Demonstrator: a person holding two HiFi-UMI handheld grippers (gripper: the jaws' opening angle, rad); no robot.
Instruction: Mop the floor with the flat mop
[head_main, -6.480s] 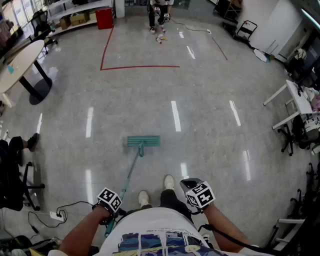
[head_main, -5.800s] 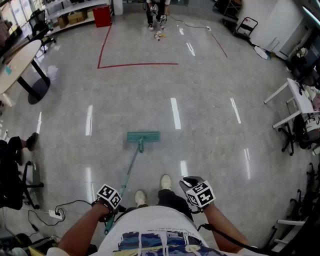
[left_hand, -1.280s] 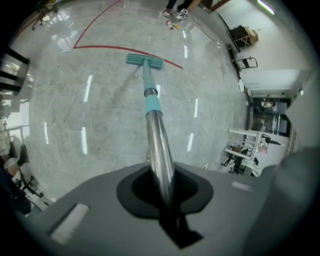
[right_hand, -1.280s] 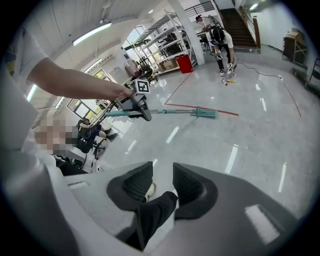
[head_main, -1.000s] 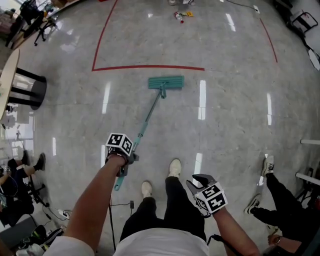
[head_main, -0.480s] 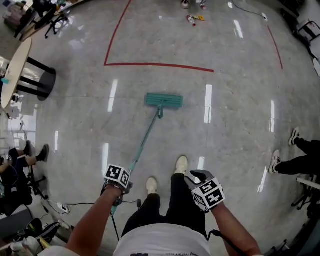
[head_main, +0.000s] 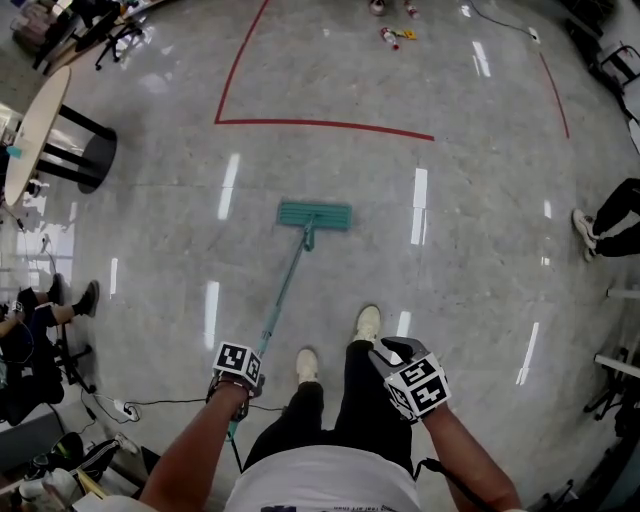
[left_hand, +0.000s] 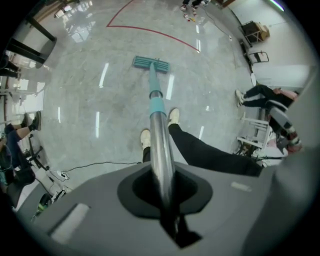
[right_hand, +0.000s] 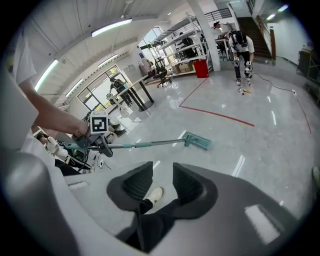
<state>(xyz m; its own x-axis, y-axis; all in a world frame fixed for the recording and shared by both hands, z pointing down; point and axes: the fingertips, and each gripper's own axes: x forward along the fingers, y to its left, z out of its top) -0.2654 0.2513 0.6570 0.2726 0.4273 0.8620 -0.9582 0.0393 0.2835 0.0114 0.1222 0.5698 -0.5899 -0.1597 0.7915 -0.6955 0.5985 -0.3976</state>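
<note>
- The flat mop's green mop head (head_main: 314, 213) lies flat on the shiny grey floor (head_main: 480, 200). A second ago it was close to the red tape line (head_main: 325, 125); now it sits well short of it.
- The left tool (head_main: 238, 368) has drawn back from an outstretched reach to just beside the person's body, so this looks like the pull half of a stroke.
- The left tool is clamped around the metal handle (head_main: 282, 295) near its top end. The handle slopes away from it, forward and slightly right, down to the mop head.
- The right tool (right_hand: 163, 182) has its jaws slightly apart and holds nothing. It hangs near the person's right hip, well apart from the handle.
- The person's shoes (head_main: 368, 322) stand between the two tools.
</note>
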